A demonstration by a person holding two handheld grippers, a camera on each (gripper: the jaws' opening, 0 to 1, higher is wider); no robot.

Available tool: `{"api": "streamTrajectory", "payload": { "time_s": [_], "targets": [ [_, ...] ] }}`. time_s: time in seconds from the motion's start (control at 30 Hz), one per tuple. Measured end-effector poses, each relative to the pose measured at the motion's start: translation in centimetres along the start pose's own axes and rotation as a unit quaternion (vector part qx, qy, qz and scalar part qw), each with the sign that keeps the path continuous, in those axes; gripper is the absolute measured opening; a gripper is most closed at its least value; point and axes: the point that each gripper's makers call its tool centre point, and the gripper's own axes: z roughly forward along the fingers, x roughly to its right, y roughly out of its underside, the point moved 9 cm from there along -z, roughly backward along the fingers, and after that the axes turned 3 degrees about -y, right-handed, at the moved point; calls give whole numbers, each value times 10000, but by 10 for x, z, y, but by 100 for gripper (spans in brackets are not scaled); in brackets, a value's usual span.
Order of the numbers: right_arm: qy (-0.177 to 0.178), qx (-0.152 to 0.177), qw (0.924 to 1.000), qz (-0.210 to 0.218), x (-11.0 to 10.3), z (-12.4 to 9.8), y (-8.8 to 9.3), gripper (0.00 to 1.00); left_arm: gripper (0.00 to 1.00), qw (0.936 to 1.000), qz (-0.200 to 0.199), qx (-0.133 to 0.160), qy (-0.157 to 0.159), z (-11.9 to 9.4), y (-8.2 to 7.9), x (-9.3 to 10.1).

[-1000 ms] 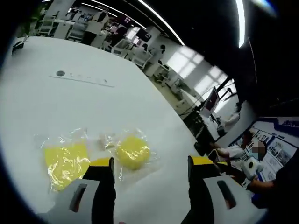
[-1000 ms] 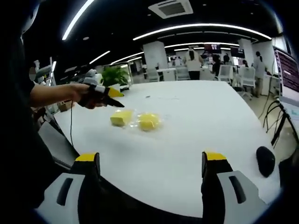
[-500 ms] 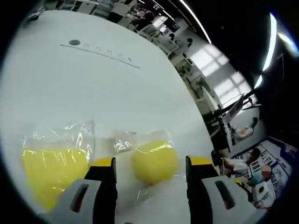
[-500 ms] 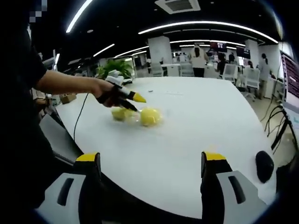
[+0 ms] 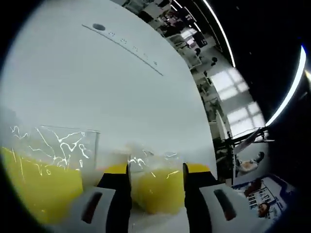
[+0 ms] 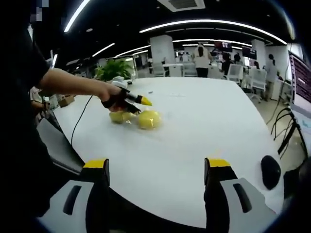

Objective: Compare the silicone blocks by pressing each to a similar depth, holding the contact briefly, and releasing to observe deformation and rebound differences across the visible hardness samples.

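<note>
1. The left gripper (image 5: 156, 187) has closed in over the last second: its jaws now sit against both sides of the round yellow silicone block (image 5: 156, 190), which lies bagged on the white table (image 5: 97, 87).
2. The squarer yellow block (image 5: 39, 187) lies just beside it, untouched.
3. That contact suggests the press on the first sample is starting; hold and release remain.
4. The right gripper (image 6: 156, 170) hangs wide open and empty, well back from the blocks.
</note>
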Motion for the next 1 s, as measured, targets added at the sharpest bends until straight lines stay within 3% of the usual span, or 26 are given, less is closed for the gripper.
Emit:
{"api": "streamTrajectory", "payload": {
  "time_s": [0.13,0.2,0.33,0.37,0.47,0.57,0.67,0.73,0.83,1.0],
  "targets": [
    [-33,-72,10000,-53,0,3,0,72,22,9993,355,-95,-80,4,5,-4],
    [-53,-80,9999,-107,0,4,0,71,16,9996,278,3,-18,6,5,-2],
    [-82,-78,9999,-127,-2,4,-2,71,0,9978,601,55,271,10,9,1],
    [-88,-59,9999,-124,-1,4,-1,70,0,9977,635,89,208,10,10,1],
    [-95,-140,9998,-95,-2,4,2,69,0,9963,710,140,459,10,10,-1],
    [-108,-224,9996,-96,-5,5,5,69,0,9905,841,341,1030,6,13,2],
    [-136,-235,9995,-134,-9,3,7,68,0,9861,1031,407,1238,-5,16,7],
    [-165,-257,9994,-131,-9,2,8,68,0,9763,1501,450,1492,-13,21,16],
    [-178,-291,9993,-153,-9,2,9,67,0,9648,2054,393,1593,-24,28,24],
    [-184,-232,9992,-258,-11,-1,3,66,0,9558,2282,488,1789,-38,34,30]
  ]
}}
